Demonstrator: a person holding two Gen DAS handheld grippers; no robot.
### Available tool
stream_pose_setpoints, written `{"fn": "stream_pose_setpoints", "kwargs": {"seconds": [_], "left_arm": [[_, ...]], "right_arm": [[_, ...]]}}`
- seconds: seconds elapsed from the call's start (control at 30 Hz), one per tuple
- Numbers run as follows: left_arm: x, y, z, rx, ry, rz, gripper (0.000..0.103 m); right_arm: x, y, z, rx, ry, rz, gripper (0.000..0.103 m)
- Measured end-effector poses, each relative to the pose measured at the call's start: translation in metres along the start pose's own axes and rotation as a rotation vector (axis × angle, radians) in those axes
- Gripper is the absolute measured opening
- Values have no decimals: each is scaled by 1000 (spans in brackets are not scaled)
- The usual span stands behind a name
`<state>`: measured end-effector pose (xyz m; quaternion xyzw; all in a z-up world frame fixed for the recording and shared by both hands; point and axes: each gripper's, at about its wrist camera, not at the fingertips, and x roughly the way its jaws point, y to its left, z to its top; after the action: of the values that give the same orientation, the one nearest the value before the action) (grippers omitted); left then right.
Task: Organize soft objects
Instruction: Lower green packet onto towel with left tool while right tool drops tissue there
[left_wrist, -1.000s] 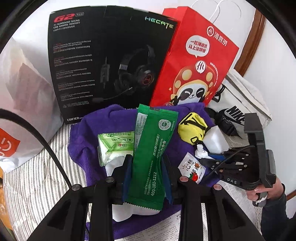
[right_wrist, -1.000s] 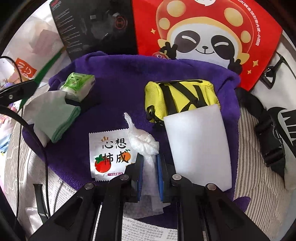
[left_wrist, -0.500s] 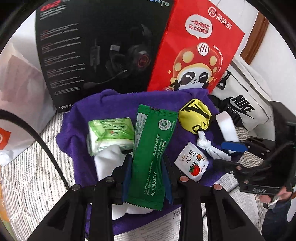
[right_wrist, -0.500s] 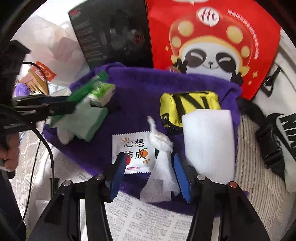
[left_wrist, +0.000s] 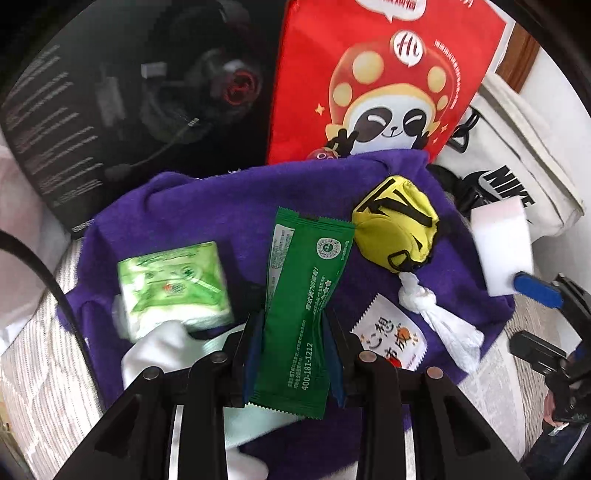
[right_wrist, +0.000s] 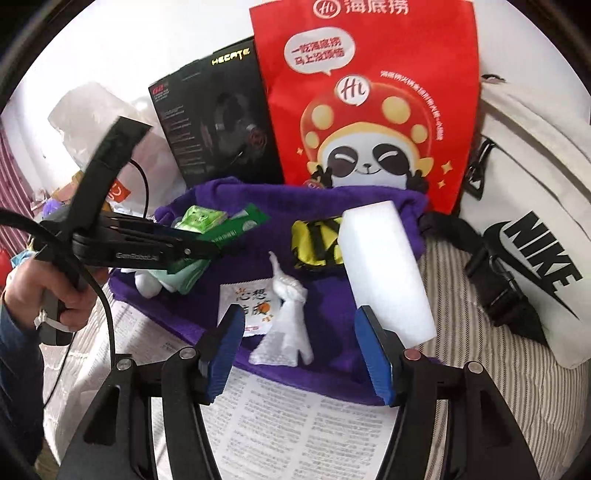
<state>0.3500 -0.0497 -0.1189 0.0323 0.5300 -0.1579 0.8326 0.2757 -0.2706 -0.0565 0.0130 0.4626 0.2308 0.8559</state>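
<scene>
Fuzzy matt purple cloth (right_wrist: 280, 206) underlies a glossy green plastic sachet (left_wrist: 303, 314); at two o'clock, a smooth matt white foam block (right_wrist: 384, 273).

Green sachet (left_wrist: 303, 314) upright; knotted white tissue (right_wrist: 286, 325) lying on purple towel (left_wrist: 207, 210)

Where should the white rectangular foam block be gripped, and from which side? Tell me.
Grip the white foam block across its two long edges at the near end, coming down from above. It lies as a slab on the purple towel with its far end crowded by the yellow pouch; the near end looks free.
</scene>
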Motion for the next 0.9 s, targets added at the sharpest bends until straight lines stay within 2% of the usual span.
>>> {"fn": "stream_pose_setpoints", "kwargs": {"seconds": [0.13, 0.33, 0.5, 0.63, 0.77, 0.9], "left_arm": [[19, -2, 6, -8, 21, 12, 32], [25, -15, 8, 43, 23, 61, 36], [26, -25, 7, 78, 43, 100, 41], [24, -27, 4, 74, 63, 114, 49], [11, -26, 1, 65, 55, 110, 51], [-9, -22, -4, 73, 30, 119, 55]], "right_arm": [[-2, 0, -2, -31, -71, -12, 62], [-4, -2, -10, -21, -84, 16, 62], [-3, 1, -14, -22, -77, 44, 62], [8, -2, -15, 10, -43, 116, 62], [19, -8, -17, 74, 14, 204, 62], [19, -5, -16, 78, 21, 210, 62]]}}
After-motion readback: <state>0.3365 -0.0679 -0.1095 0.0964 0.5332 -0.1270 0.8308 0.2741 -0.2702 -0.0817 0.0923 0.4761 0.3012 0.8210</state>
